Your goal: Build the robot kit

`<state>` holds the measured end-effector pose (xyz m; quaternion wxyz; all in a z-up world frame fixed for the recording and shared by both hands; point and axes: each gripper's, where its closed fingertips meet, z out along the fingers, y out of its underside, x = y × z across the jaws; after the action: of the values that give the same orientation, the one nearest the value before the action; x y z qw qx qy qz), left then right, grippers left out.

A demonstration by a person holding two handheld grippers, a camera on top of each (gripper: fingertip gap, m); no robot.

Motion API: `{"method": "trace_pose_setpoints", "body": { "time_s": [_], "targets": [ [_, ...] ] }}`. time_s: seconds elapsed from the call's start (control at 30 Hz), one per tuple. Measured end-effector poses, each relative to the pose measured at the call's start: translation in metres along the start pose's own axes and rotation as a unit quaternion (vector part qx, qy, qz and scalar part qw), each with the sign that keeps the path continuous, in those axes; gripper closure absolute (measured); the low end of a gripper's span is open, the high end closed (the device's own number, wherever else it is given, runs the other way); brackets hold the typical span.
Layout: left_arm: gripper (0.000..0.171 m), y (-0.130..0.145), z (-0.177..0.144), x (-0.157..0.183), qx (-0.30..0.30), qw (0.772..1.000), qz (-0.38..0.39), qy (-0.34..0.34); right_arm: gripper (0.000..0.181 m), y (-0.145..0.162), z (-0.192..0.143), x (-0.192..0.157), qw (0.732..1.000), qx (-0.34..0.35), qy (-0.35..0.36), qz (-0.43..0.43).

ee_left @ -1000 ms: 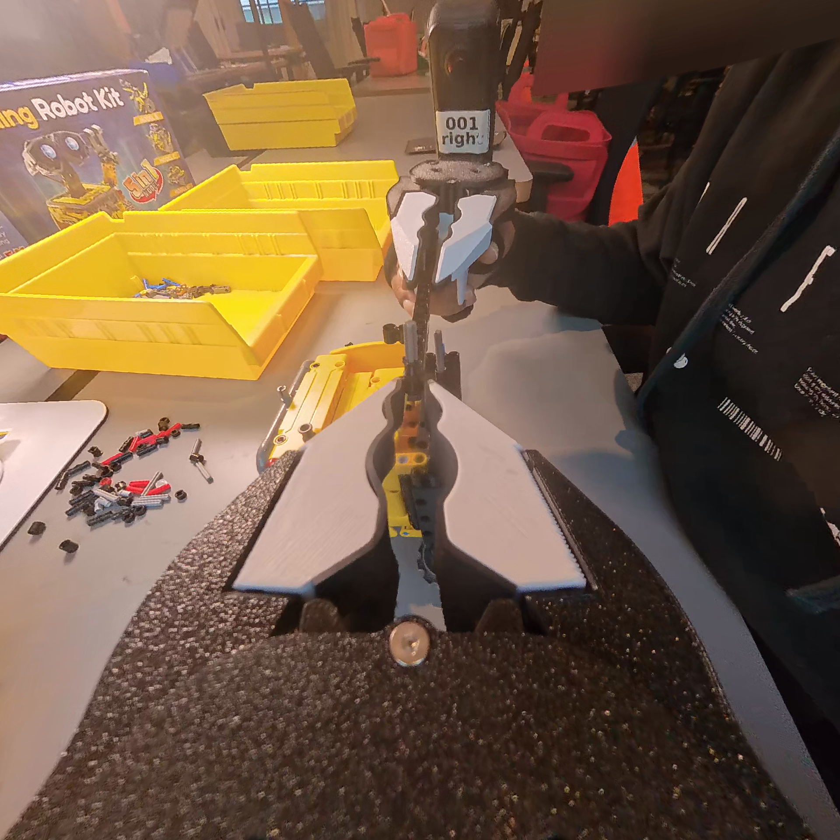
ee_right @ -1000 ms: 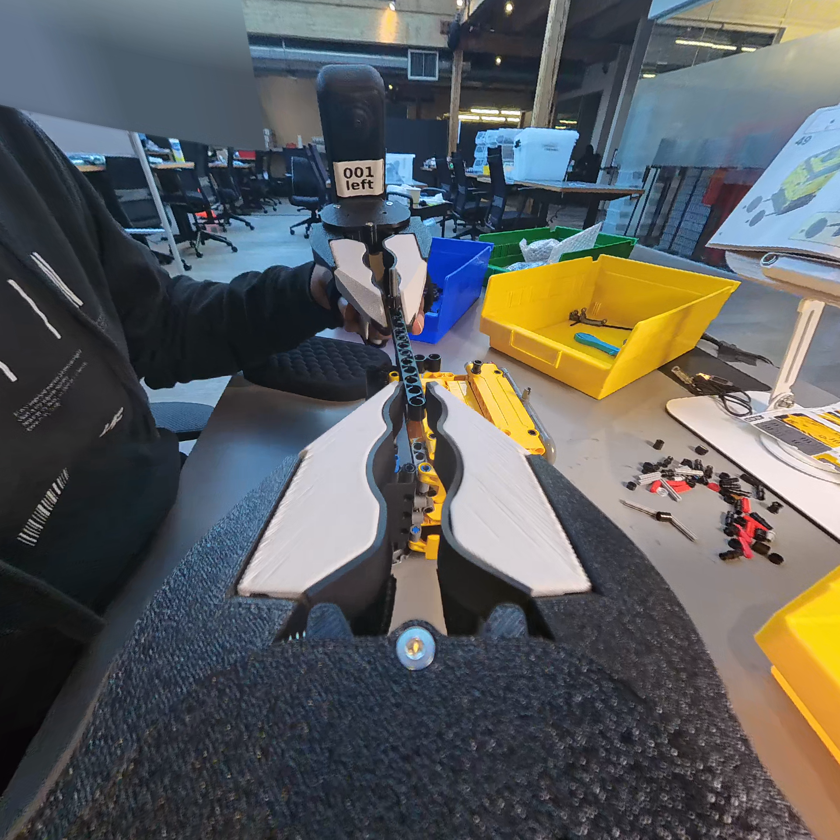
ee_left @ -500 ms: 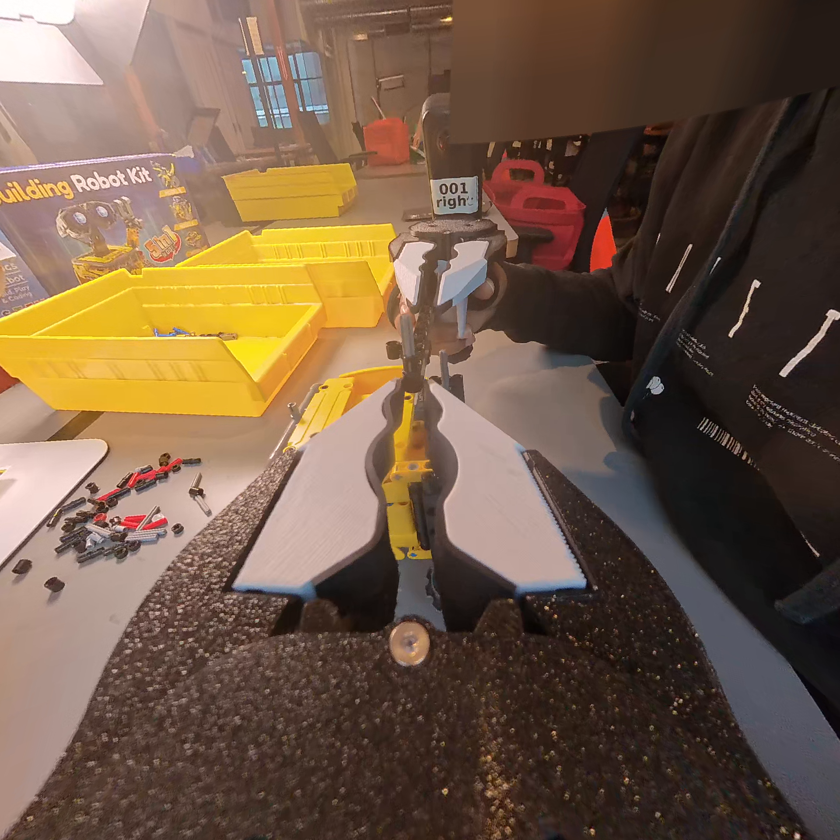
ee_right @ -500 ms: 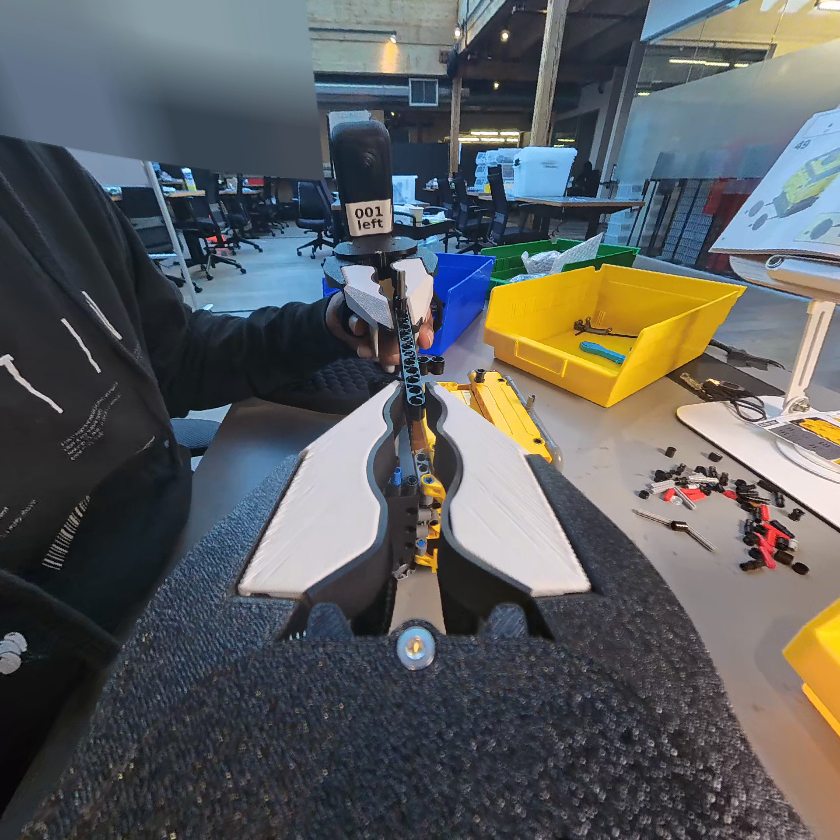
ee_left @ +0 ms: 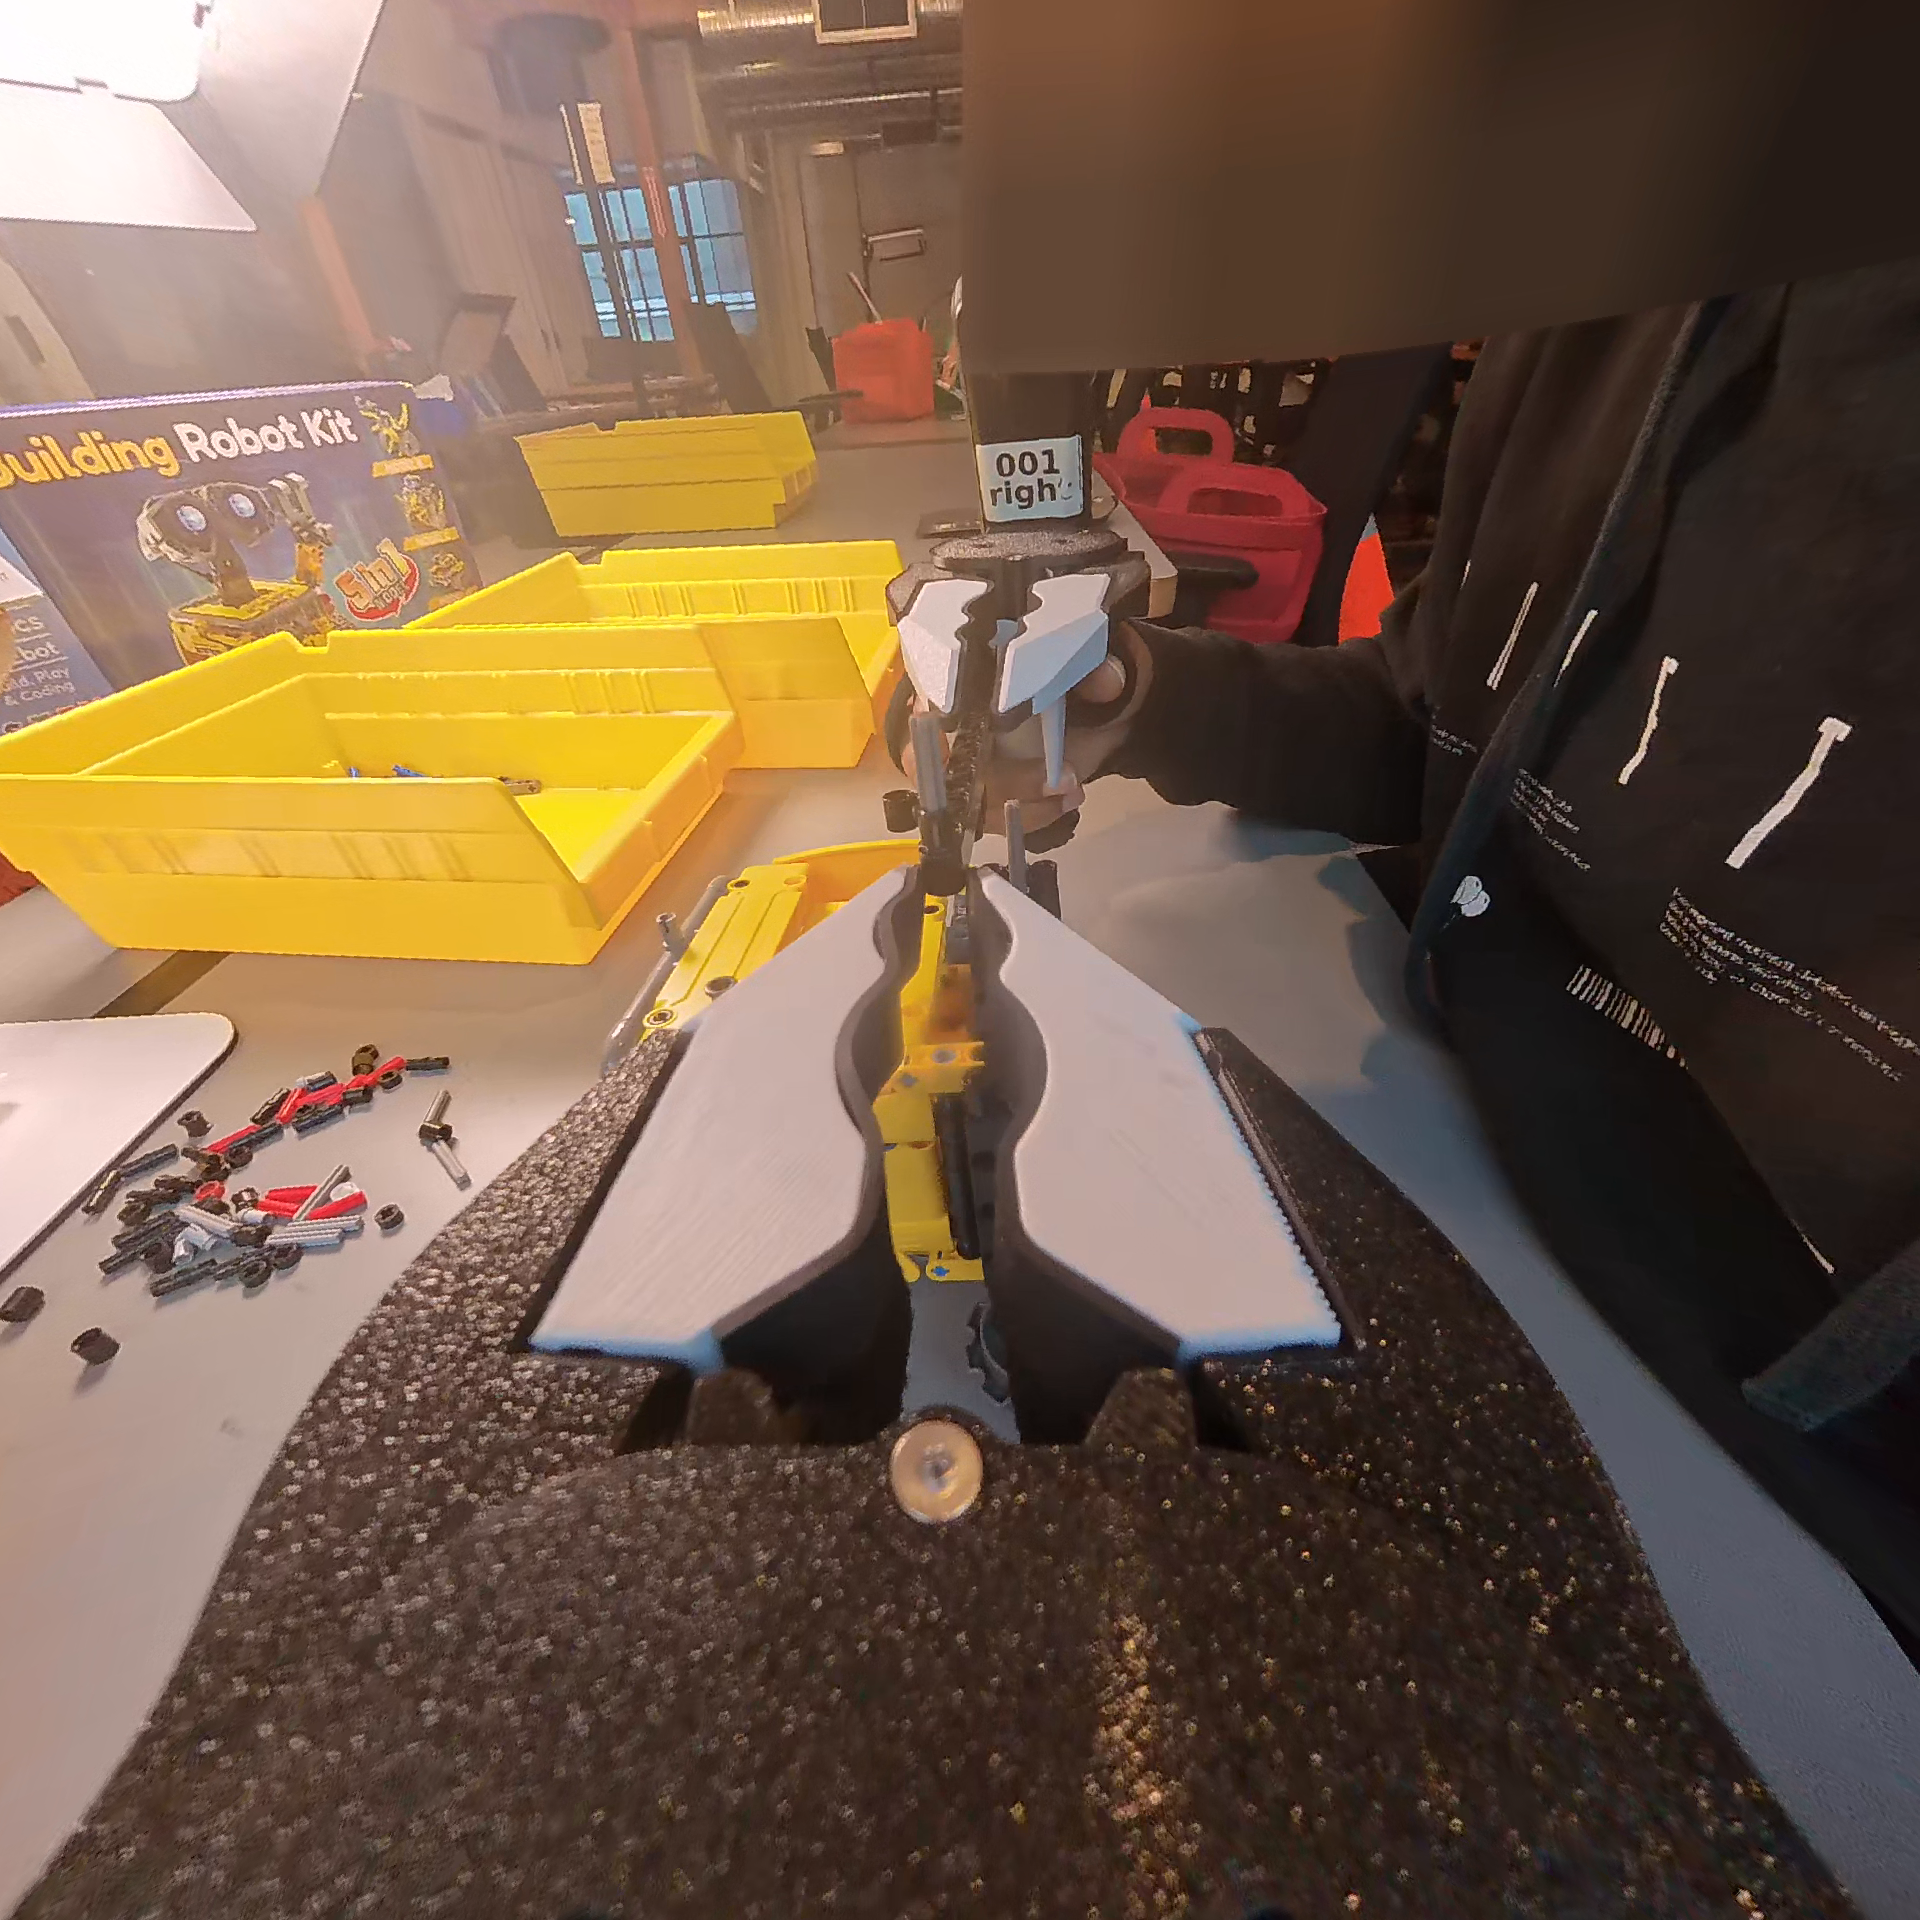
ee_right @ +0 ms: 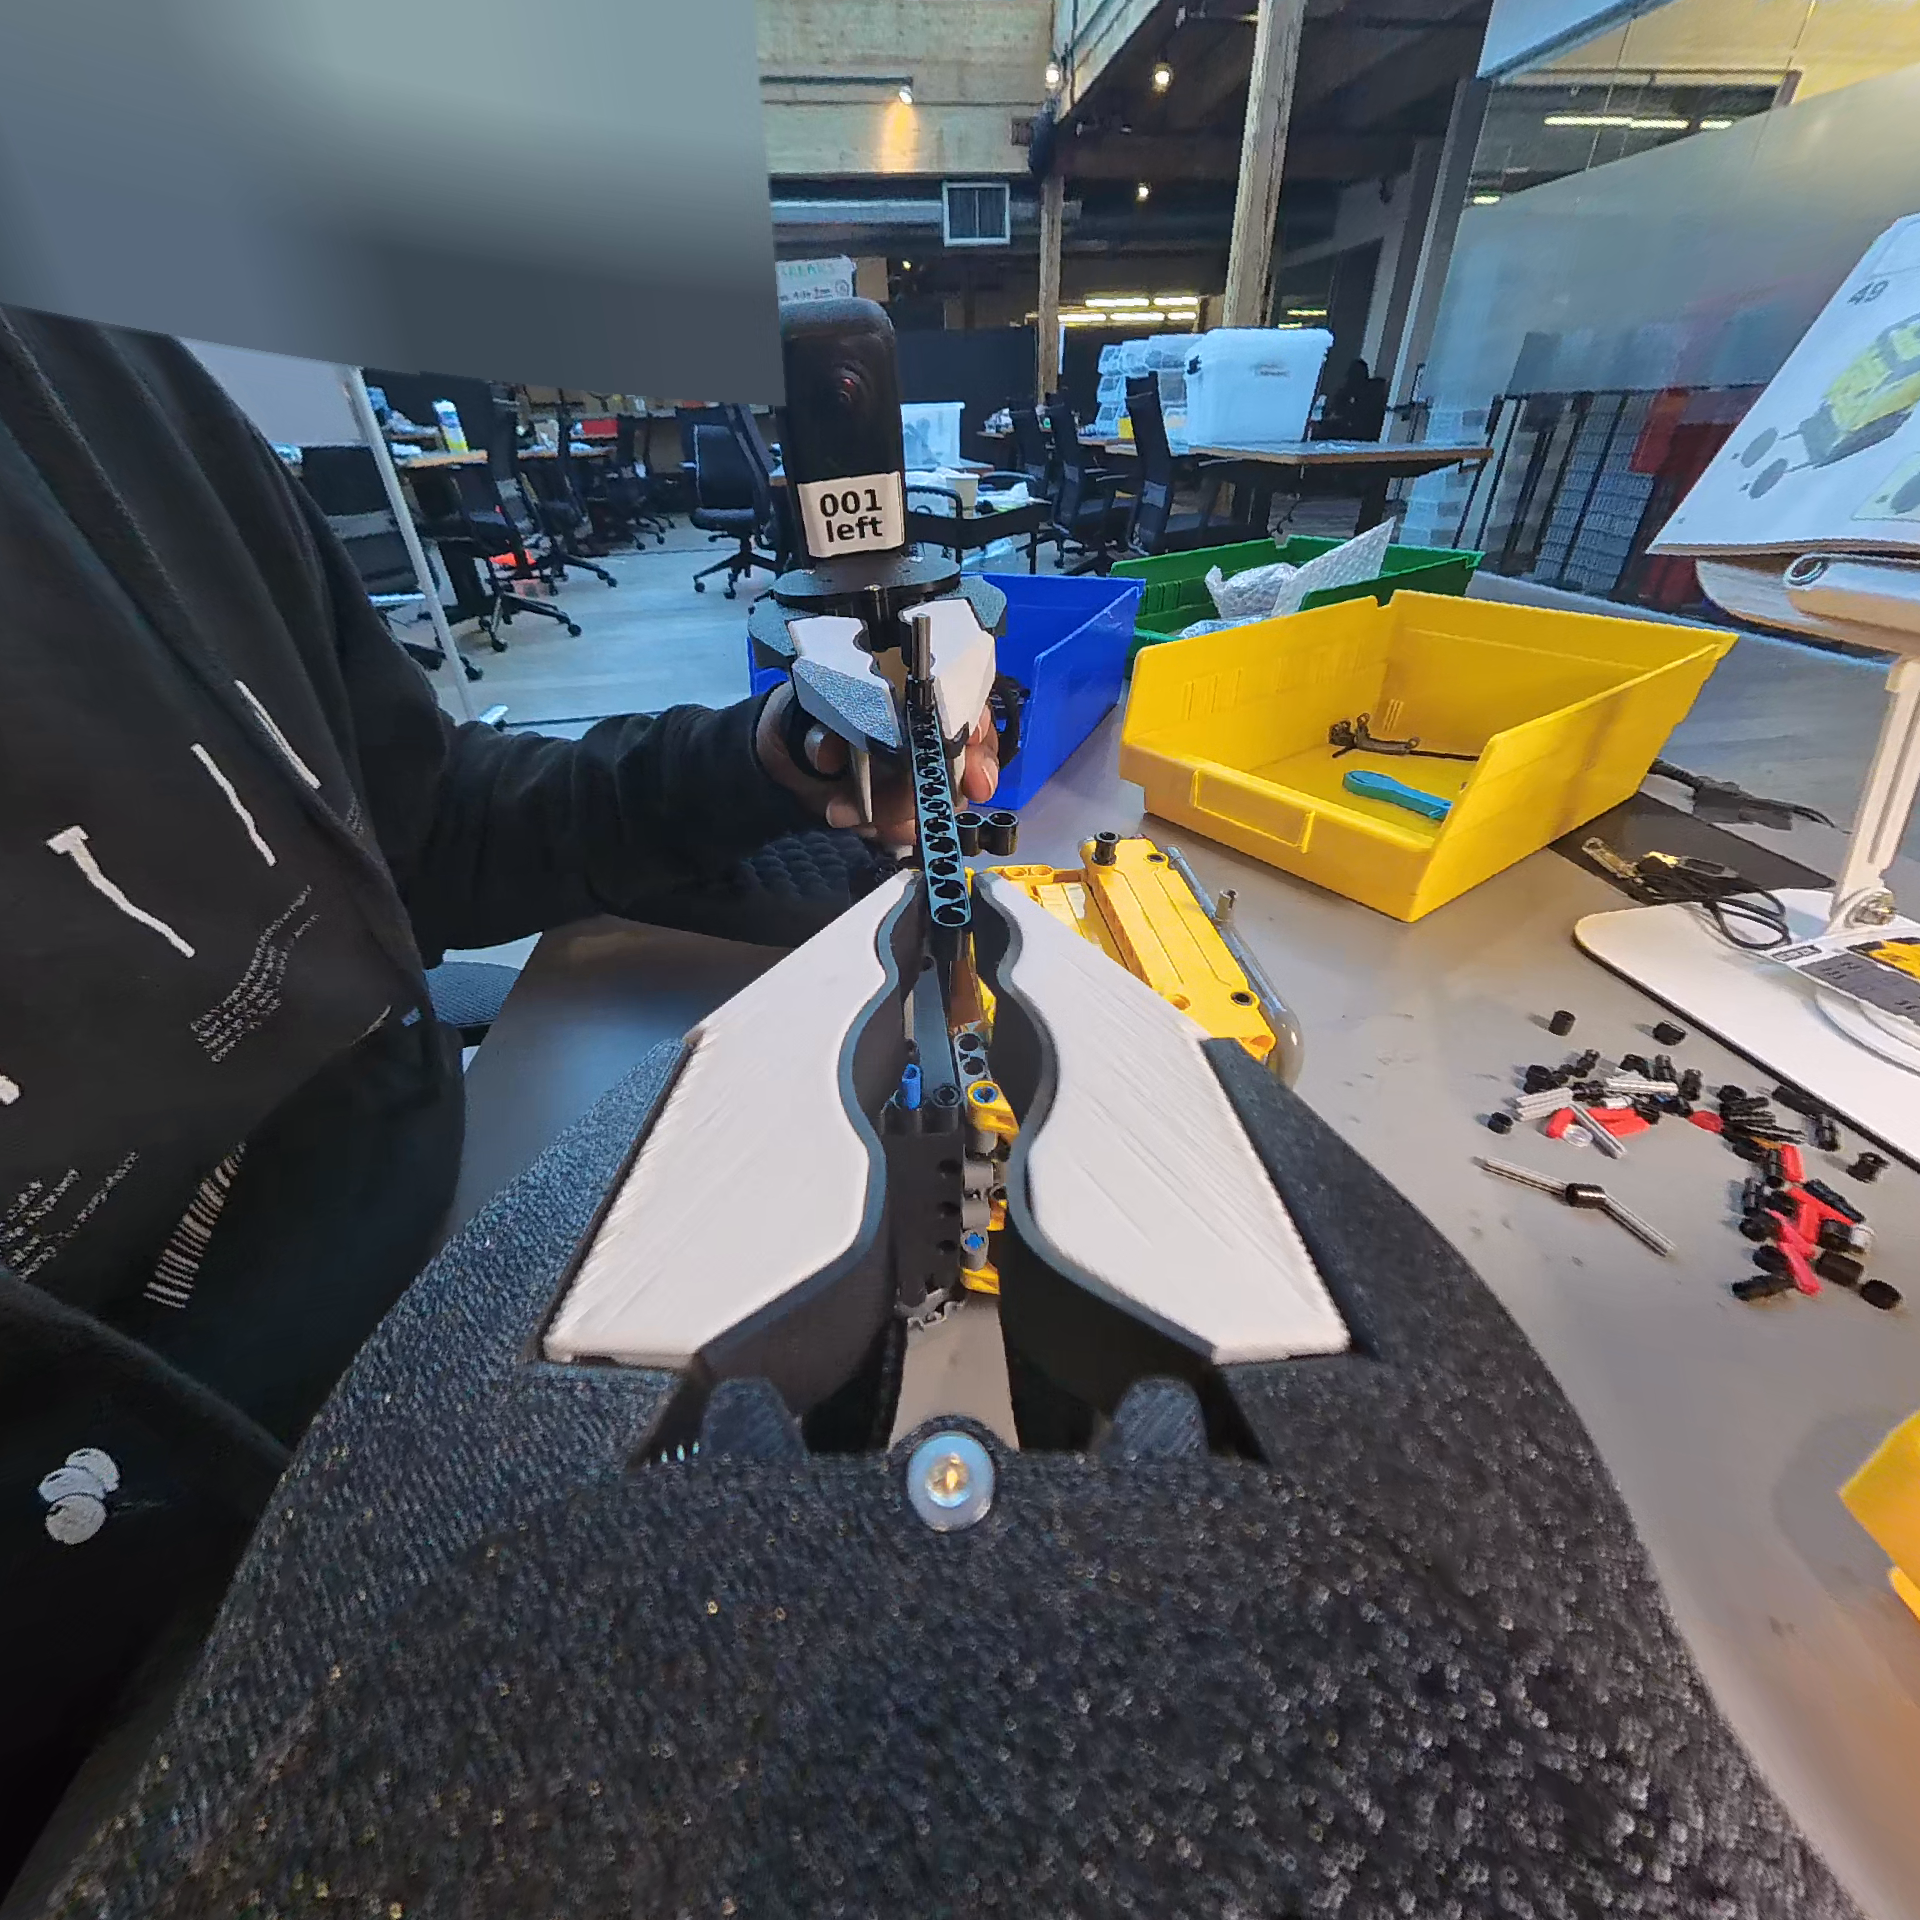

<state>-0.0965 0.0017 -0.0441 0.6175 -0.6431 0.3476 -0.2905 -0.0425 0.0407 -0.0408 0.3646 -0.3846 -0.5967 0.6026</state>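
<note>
Yellow-and-black building-brick assembly sits clamped between both narrowed gripper pairs above the grey tabletop: left hand-held gripper grips its near end, right hand-held gripper pinches its black perforated beam. Loose pins lie at 9 o'clock, a yellow bin at 10 o'clock.

Yellow open bins, a blue bin and a green bin, yellow and black brick assembly, black holed beam, scattered red, black and grey pins, possibly teal tool, black white-printed sleeve
</note>
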Motion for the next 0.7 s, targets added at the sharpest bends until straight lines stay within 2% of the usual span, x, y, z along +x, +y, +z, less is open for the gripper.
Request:
{"method": "trace_pose_setpoints", "body": {
  "time_s": [0.23, 0.33, 0.4, 0.43, 0.53, 0.6, 0.7],
  "targets": [
    [0.166, -0.001, -0.003, -0.003, 0.001, 1.0, 0.008, -0.013, 0.172, -0.004, -0.002, 0.007, 1.0, 0.016, 0.015, 0.0],
    [0.167, -0.005, -0.01, -0.009, 0.012, 1.0, 0.006, -0.026, 0.168, -0.031, -0.017, 0.034, 0.995, 0.072, 0.066, -0.005],
    [0.167, -0.008, -0.014, -0.01, 0.022, 0.999, 0.004, -0.03, 0.169, -0.057, -0.035, 0.075, 0.982, 0.11, 0.152, -0.011],
    [0.167, -0.009, -0.015, -0.01, 0.025, 0.999, 0.005, -0.03, 0.17, -0.065, -0.045, 0.101, 0.973, 0.106, 0.203, -0.026],
    [0.167, -0.009, -0.018, -0.009, 0.03, 0.999, 0.005, -0.029, 0.174, -0.078, -0.07, 0.187, 0.928, 0.041, 0.362, -0.079],
    [0.167, -0.009, -0.018, -0.009, 0.034, 0.999, 0.003, -0.028, 0.178, -0.085, -0.078, 0.234, 0.9, 0.01, 0.42, -0.113],
    [0.167, -0.006, -0.019, -0.01, 0.034, 0.999, 0.002, -0.033, 0.181, -0.073, -0.079, 0.299, 0.873, -0.039, 0.471, -0.122]
  ]
}}
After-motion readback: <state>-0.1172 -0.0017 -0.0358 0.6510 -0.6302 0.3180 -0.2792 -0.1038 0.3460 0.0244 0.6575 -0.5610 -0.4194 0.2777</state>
